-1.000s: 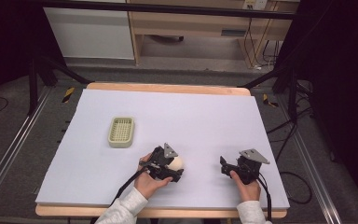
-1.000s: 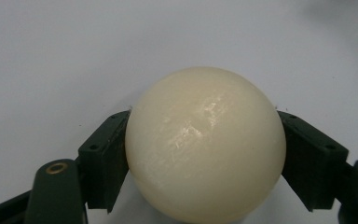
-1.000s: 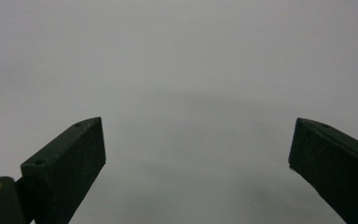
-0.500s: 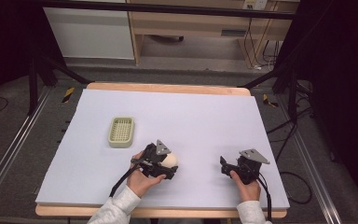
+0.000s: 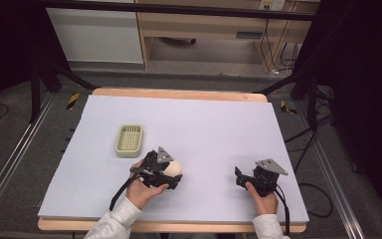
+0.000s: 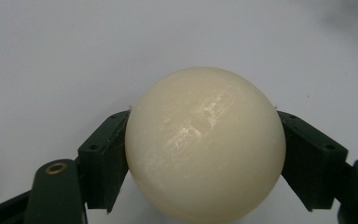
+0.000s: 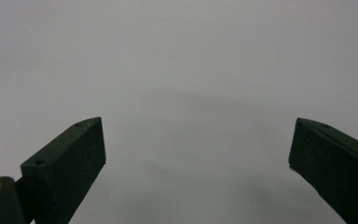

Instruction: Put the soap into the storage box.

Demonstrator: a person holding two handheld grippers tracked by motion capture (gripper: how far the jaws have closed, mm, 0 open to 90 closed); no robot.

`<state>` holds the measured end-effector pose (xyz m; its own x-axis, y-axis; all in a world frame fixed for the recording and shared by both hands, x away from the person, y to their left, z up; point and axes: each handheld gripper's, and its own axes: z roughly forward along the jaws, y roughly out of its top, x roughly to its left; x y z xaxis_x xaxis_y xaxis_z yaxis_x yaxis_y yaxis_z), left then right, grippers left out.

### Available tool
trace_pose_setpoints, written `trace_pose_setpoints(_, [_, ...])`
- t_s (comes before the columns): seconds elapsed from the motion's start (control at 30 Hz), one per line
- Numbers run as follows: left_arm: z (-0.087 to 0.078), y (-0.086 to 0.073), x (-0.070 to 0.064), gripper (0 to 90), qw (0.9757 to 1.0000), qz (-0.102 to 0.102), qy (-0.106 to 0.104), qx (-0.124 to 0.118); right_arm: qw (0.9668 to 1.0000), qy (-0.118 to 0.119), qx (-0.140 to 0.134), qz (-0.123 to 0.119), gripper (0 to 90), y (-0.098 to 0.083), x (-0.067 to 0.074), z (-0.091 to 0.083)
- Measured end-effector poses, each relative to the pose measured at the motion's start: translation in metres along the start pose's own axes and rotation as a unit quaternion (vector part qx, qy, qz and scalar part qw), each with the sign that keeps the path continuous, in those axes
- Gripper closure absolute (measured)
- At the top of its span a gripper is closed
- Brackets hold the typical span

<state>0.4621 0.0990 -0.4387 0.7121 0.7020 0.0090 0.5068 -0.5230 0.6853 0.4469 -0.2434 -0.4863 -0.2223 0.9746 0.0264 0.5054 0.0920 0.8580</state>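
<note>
A smooth cream ball (image 6: 205, 144) fills the space between the two black jaws in the left gripper view, and both pads press on its sides. From above, my left gripper (image 5: 173, 170) holds that cream ball (image 5: 172, 167) just right of a pale green slatted dish (image 5: 129, 140). My right gripper (image 5: 238, 177) rests low over the white table near the front right. Its jaws (image 7: 196, 154) stand wide apart with bare white surface between them.
The white sheet (image 5: 204, 124) covers a wooden-edged table. Behind it stands a wooden shelf unit (image 5: 204, 25). Cables (image 5: 298, 144) and dark frame legs lie to the right, and metal rails run along both sides of the floor.
My left gripper has moved left and a little away from me with the ball, closer to the green dish. The right gripper has stayed where it was.
</note>
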Motion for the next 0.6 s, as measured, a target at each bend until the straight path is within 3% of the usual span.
trace_pose_setpoints(0.6, [-0.013,-0.006,0.018,23.9,0.9999,-0.012,0.007,0.0,1.0,0.001,0.001,0.001,4.2,0.0,0.0,0.0])
